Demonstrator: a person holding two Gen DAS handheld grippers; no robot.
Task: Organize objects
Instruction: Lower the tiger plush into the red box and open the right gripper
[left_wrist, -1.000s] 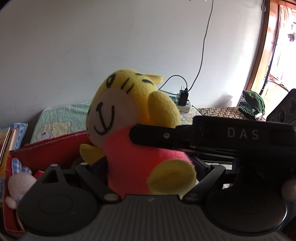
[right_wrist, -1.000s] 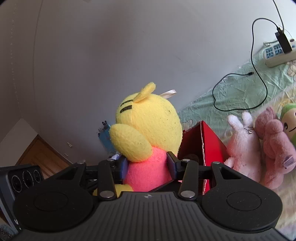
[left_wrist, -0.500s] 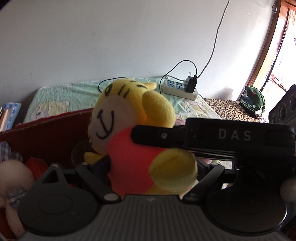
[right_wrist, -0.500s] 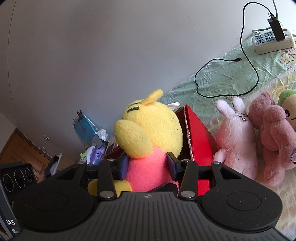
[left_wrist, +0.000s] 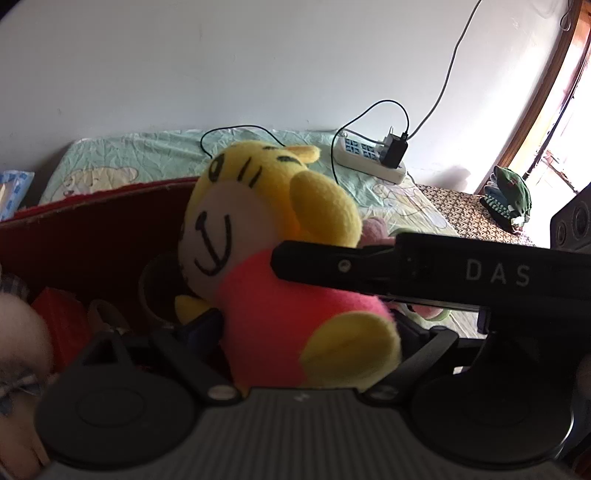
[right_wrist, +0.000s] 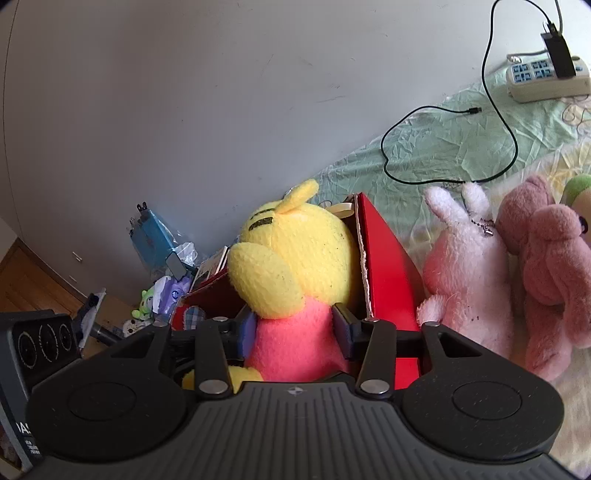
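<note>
A yellow tiger plush (left_wrist: 273, 236) with a pink body hangs over the open red box (left_wrist: 92, 229), facing left in the left wrist view. My left gripper (left_wrist: 306, 325) is shut on its pink belly from below. My right gripper (right_wrist: 295, 325) is shut on the same pink body (right_wrist: 291, 339), seen from behind the plush's head. In the left wrist view one finger (left_wrist: 332, 264) of the right gripper crosses the plush's chest. The red box's near wall (right_wrist: 388, 266) stands just right of the plush in the right wrist view.
Inside the box lie a white plush (left_wrist: 18, 332) and tape rolls (left_wrist: 155, 288). A pale pink rabbit (right_wrist: 465, 266) and a dusty pink bear (right_wrist: 546, 266) lie on the green sheet beside the box. A power strip (left_wrist: 369, 158) with a black cable sits by the wall.
Both grippers have come down together with the plush, from in front of the bare wall to just over the red box. Neither grip has changed.
</note>
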